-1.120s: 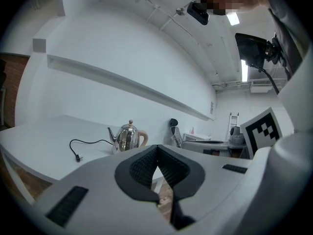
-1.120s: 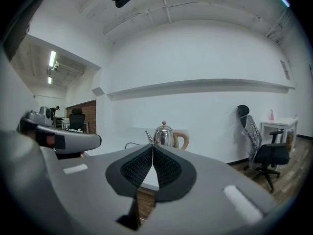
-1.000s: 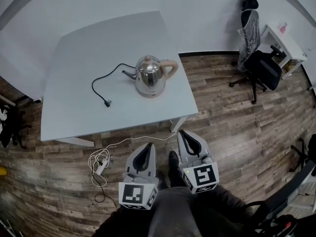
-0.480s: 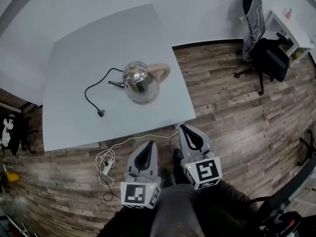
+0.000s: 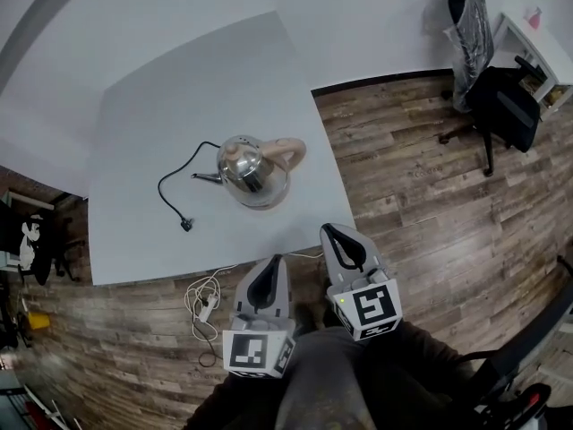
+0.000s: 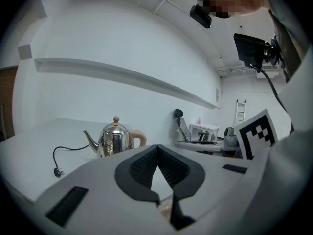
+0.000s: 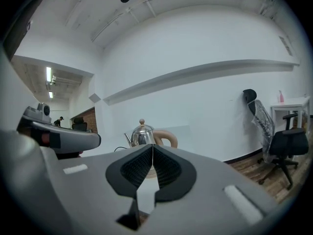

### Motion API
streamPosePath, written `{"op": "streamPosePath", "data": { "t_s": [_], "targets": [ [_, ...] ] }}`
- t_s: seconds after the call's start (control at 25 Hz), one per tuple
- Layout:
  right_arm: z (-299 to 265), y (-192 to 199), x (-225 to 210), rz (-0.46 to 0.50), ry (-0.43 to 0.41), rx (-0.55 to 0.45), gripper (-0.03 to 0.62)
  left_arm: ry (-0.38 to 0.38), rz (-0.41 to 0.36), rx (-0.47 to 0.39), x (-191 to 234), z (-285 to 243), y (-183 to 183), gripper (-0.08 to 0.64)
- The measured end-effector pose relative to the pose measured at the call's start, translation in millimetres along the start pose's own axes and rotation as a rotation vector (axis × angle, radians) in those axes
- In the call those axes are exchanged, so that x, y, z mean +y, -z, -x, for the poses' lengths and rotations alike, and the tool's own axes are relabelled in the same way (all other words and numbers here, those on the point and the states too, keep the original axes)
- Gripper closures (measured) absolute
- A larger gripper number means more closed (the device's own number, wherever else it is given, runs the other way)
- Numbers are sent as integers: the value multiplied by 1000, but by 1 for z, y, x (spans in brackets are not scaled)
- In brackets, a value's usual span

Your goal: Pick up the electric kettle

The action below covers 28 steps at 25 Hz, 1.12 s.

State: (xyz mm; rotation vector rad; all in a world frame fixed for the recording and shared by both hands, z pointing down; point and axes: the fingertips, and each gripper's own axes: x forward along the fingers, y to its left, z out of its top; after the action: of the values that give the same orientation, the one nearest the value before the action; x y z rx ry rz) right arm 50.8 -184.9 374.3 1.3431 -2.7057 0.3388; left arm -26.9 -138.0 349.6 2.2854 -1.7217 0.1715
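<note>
Right gripper view, kettle [image 7: 143, 135] base hidden behind right gripper [image 7: 152, 146], jaws together, left gripper's [image 6: 157, 147] too

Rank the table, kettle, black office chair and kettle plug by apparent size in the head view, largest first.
1. table
2. black office chair, which stands farther from the camera
3. kettle, looking only somewhat smaller than the chair
4. plug

A sparse, office-like room: bare white walls, a wood-plank floor [image 5: 421, 177], a plain white tabletop [image 5: 179, 88], and a black swivel chair [image 5: 506, 106] beside a small white desk [image 5: 537, 47].
</note>
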Motion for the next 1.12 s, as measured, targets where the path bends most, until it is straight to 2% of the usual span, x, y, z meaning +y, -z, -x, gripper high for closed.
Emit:
{"op": "streamPosePath", "data": {
  "t_s": [0.44, 1.12],
  "targets": [
    [-68, -2, 13, 52, -58, 51, 586, -70, 65, -26, 64, -25, -6, 560],
    [-133, 3, 24, 86, 13, 103, 586, -1, 131, -11, 130, -57, -3, 560]
  ]
}}
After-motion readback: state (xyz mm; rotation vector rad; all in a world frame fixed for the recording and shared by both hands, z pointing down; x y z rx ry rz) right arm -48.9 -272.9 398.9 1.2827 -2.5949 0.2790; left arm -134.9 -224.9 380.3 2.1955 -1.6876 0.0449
